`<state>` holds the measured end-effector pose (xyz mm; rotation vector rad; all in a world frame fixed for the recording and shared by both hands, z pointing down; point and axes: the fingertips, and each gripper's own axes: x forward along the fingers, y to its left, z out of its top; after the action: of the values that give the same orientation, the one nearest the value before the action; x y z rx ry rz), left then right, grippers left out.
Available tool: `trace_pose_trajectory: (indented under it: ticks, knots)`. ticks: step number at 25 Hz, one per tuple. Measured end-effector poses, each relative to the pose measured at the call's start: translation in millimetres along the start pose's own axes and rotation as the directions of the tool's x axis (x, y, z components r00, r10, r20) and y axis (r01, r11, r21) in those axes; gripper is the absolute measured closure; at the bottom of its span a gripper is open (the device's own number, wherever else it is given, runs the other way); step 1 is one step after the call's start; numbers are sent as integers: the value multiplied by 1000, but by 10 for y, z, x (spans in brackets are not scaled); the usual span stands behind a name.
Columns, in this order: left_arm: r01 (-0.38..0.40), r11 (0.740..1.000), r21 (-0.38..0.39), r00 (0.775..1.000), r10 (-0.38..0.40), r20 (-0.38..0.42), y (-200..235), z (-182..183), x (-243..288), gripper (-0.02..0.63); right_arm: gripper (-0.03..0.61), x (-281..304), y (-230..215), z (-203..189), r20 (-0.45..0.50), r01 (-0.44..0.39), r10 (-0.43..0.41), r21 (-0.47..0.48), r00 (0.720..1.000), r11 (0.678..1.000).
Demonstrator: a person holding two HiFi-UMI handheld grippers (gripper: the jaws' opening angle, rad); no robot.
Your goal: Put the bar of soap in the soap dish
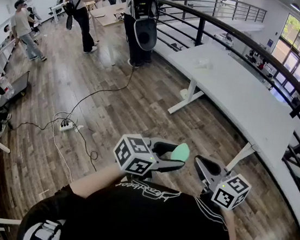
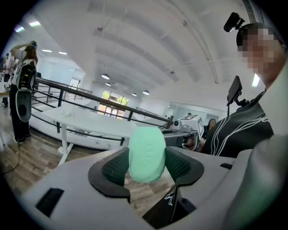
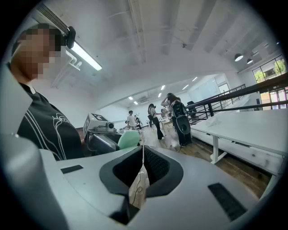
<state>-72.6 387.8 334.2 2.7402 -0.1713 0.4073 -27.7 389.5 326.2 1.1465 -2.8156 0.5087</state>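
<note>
Soap bar (image 2: 146, 152) in left gripper's (image 2: 146, 170) fingers (image 2: 112, 168); right gripper's (image 3: 143, 164) together.

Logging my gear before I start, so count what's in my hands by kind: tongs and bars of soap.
Bar of soap: 1, green
Tongs: 2, the left tongs shut on the bar of soap, the right tongs shut with nothing between them
Total: 3

I see a wooden plank floor (image 1: 140, 110). A white power strip (image 1: 66, 126) lies on it, and a black cable (image 1: 96, 94) runs across the boards toward the people (image 1: 82, 17) standing farther back. A long white table (image 1: 241, 96) stands at the right, with something small and white (image 1: 204, 65) on its top.
</note>
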Motion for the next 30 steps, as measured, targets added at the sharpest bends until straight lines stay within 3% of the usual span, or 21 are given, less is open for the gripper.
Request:
trace_pose_trajectory:
  ticks: [30]
  knots:
    - [12,1000,-22,1000,-12,-17,-181,-150,122,354,559,-182,8,-149,13,22,-23,28,1000,999]
